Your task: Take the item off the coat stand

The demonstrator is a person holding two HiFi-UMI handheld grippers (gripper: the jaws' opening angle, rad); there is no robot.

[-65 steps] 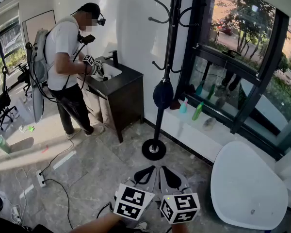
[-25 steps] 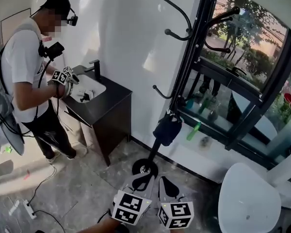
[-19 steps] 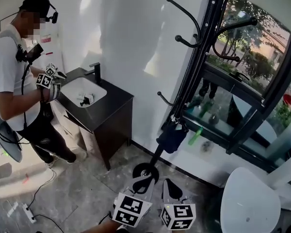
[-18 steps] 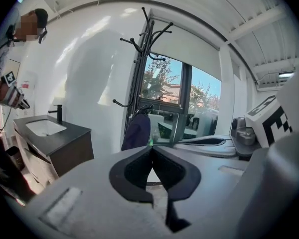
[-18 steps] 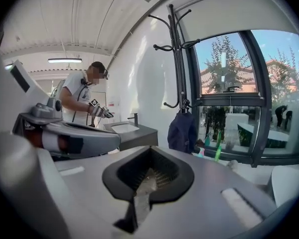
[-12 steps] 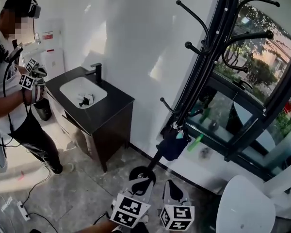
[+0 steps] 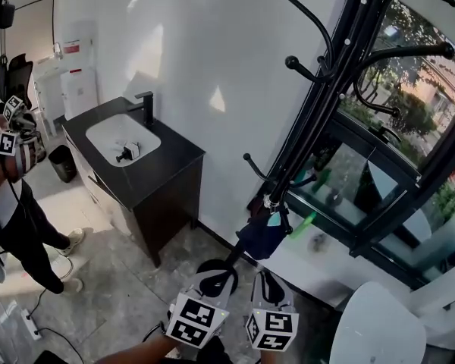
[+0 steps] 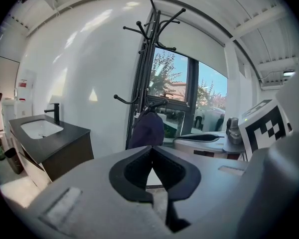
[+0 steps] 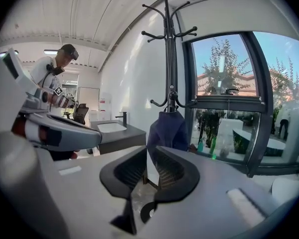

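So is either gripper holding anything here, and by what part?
Nothing is held. Left gripper shut, empty; right gripper opening its fingers with nothing between; the dark item hangs on the coat stand.

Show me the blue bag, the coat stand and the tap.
blue bag [image 7: 262, 237], head view, middle of its body.
coat stand [image 7: 309, 120], head view, the pole below the upper hooks.
tap [image 7: 147, 108], head view, its upright stem.

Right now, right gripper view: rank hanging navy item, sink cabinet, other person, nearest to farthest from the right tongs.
From the right tongs, opening and empty:
1. Navy item, straight ahead.
2. Sink cabinet, ahead-left.
3. Other person, far left.
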